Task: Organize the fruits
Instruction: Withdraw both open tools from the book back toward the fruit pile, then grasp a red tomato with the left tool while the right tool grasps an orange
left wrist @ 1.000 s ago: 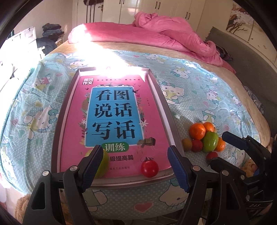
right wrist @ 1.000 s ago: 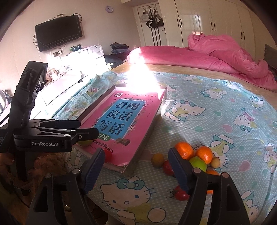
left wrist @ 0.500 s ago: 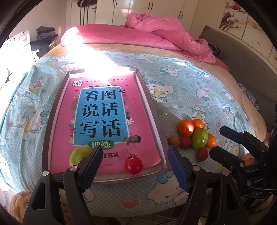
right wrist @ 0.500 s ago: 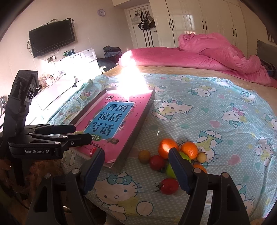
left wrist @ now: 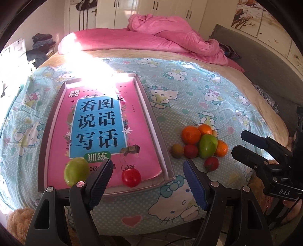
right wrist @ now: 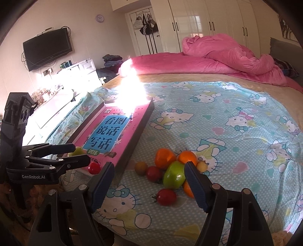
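The left tongs (left wrist: 146,178) stand open, blue pads apart with nothing between them, angled downward. The right tongs (right wrist: 149,186) are likewise open and empty, also tilted down. Each appears at the edge of the other's view, side by side and apart, neither touching anything.

Home bedroom. Bed (right wrist: 236,106) took up most of the view, cartoon-cat sheet (right wrist: 217,132) on top, rumpled pink duvet (right wrist: 217,56) at the far end. White wardrobe doors (right wrist: 208,24) along the back wall, bags on hooks (right wrist: 145,24) by them. Wall-mounted TV (right wrist: 47,48), round wall clock (right wrist: 99,18), folded clothes pile (right wrist: 112,59) beside the bed.
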Motion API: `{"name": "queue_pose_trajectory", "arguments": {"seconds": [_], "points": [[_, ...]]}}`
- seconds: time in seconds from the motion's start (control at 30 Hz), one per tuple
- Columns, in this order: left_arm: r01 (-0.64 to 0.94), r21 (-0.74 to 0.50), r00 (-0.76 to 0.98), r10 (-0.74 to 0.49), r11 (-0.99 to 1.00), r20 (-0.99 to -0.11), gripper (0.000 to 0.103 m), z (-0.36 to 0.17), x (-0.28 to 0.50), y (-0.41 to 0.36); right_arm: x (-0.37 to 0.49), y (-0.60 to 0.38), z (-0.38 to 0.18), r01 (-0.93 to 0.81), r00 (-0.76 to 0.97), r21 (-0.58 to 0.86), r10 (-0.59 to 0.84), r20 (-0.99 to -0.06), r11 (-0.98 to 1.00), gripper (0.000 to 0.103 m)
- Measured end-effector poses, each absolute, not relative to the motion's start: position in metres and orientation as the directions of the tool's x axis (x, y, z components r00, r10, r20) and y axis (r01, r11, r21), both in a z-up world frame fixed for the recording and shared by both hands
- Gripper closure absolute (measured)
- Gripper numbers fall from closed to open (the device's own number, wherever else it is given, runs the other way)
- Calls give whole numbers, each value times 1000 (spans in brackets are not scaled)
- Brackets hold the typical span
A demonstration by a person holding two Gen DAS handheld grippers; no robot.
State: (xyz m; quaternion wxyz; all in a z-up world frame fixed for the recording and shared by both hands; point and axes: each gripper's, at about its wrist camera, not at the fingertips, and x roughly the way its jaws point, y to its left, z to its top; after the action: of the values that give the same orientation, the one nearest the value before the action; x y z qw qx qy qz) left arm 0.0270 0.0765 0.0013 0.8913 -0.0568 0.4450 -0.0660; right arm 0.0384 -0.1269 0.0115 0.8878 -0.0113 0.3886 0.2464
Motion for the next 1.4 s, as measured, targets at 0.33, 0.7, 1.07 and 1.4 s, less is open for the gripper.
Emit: {"name": "queue_pose_trajectory", "arguments": {"seconds": [0.33,0.7,1.07,1.4], "points": [[99,-154,586,-182,983,-790,25,1,25,65,35,-149,9,-386,585,171,384,-715,906,27],[161,-141,566,-208,977,-798,25,-1,26,44,43,-175,0,-274,592,163,300,-748,948,27],[259,-115,532,-241,959,-812,25,-8,21,12,59,-193,-22,-196,516,199,274,-812,960,27],[323,-125,489,-279,938,-827,25,-16,23,-16,66,-185,-34,-234,459,181,273,-845,955,27]]}}
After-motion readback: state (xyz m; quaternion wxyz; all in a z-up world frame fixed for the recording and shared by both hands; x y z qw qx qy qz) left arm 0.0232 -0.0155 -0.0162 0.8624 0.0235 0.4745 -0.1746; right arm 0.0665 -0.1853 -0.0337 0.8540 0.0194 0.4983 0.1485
